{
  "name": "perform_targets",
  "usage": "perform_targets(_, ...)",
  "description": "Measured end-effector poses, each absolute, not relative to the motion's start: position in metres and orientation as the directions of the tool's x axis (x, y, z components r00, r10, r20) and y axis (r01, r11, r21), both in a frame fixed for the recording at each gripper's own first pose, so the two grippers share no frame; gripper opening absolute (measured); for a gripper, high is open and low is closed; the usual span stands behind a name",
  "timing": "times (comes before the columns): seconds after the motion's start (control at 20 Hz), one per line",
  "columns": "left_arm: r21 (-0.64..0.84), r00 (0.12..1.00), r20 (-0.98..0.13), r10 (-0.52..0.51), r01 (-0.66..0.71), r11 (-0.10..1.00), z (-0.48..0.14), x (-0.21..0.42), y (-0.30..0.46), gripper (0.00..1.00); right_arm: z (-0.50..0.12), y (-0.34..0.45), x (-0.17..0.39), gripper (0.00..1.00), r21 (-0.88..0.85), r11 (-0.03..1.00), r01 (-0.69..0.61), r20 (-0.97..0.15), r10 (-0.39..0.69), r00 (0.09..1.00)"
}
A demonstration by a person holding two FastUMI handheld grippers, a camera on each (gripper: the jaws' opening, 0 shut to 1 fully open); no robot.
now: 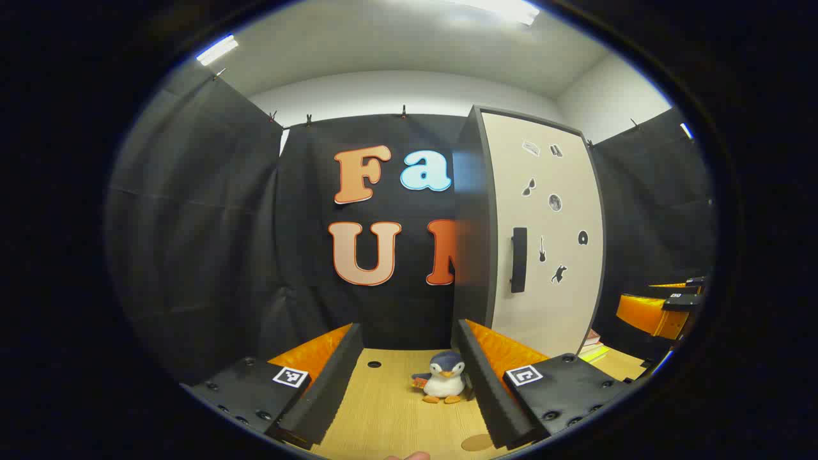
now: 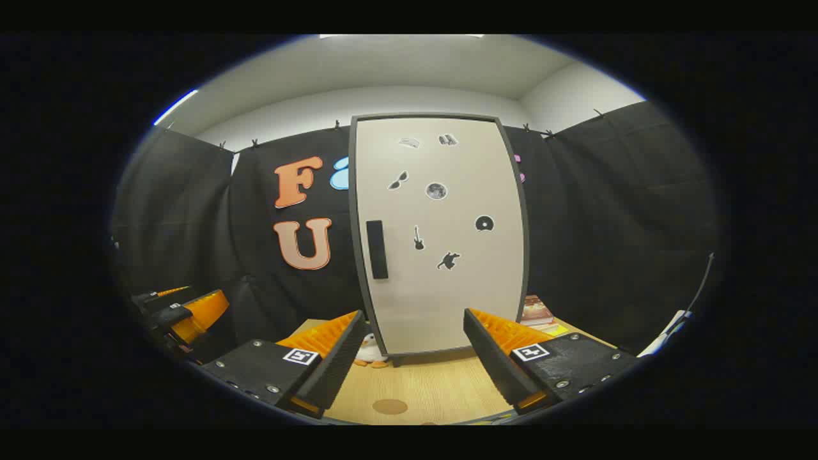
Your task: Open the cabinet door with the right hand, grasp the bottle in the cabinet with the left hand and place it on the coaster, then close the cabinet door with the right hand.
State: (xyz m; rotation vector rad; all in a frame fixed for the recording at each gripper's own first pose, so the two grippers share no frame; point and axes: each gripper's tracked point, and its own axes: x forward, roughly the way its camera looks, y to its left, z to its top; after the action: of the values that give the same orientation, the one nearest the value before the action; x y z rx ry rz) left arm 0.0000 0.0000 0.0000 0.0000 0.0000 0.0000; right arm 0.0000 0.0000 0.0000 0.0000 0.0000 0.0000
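A tall cabinet stands on the wooden table, its pale door shut, with a dark upright handle near its left edge and small stickers on it. In the left gripper view the same door and handle sit to the right. A round brown coaster lies on the table in front, also low in the left gripper view as coaster. My right gripper is open, well short of the door. My left gripper is open over the table. The bottle is hidden.
A small penguin plush stands by the cabinet's left corner, peeking out as plush. Books are stacked right of the cabinet. The other gripper shows at the far right, and gripper at the far left. A table hole lies ahead.
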Motion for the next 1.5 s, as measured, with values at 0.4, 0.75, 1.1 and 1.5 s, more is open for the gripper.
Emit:
perform_targets(0.4, 0.007, 1.000, -0.017, 0.012, -0.012, 1.000, -0.008, -0.003, 0.009, 0.96, 0.001, 0.007, 0.001, 0.94, -0.037, 0.999, -0.013, 0.014, 0.013, 1.000)
perform_targets(0.75, -0.012, 1.000, -0.031, 0.002, -0.003, 1.000, -0.016, 0.002, 0.011, 0.96, -0.007, 0.012, 0.008, 0.94, -0.062, 0.998, -0.020, -0.001, 0.020, 1.000)
perform_targets(1.1, 0.001, 0.999, -0.053, 0.013, -0.013, 1.000, -0.029, 0.018, 0.020, 0.99, -0.006, 0.021, 0.038, 0.95, -0.062, 0.998, -0.034, -0.002, 0.033, 0.999)
perform_targets(1.5, -0.005, 0.994, -0.095, 0.054, -0.055, 0.998, -0.052, 0.037, 0.051, 0.96, 0.018, 0.044, 0.130, 0.95, -0.092, 0.994, -0.065, 0.021, 0.067, 0.998)
